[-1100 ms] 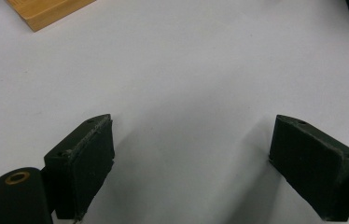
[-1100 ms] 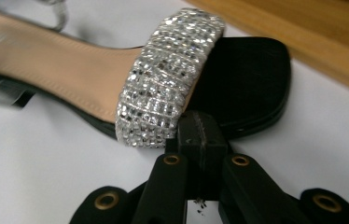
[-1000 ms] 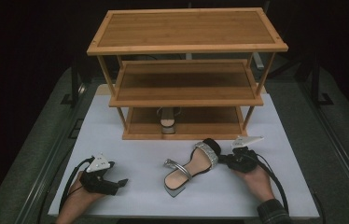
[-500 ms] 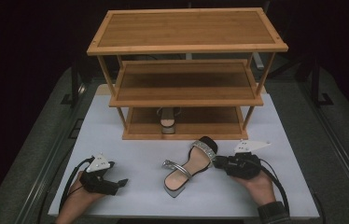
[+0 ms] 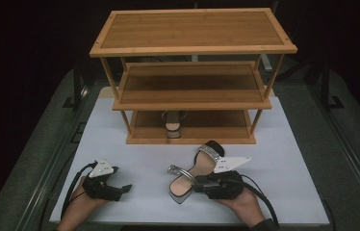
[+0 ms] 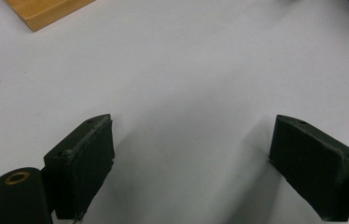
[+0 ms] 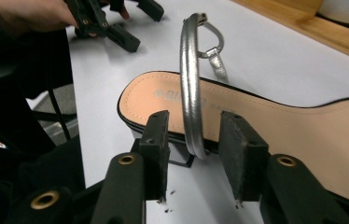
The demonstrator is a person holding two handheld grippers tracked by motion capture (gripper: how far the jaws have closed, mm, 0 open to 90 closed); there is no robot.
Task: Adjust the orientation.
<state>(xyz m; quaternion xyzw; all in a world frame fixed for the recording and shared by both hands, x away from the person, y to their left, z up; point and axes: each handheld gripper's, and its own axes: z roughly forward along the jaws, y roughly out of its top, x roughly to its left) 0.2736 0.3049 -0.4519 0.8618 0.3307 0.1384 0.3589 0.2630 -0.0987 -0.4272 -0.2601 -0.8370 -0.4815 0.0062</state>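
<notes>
- The sandal (image 5: 192,177) is lying on the white surface (image 5: 289,163), in front of the wooden shelf (image 5: 192,86).
- The right tool (image 7: 194,154) is sitting around its silver strap (image 7: 190,93), not squeezing.
- The left tool (image 6: 191,163) is resting wide open, well apart.

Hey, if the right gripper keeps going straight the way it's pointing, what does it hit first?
Most likely the silver toe strap of the tan sandal. The right gripper points at the sandal's edge with the strap rising between its open jaws, so the strap and the insole rim come first.
</notes>
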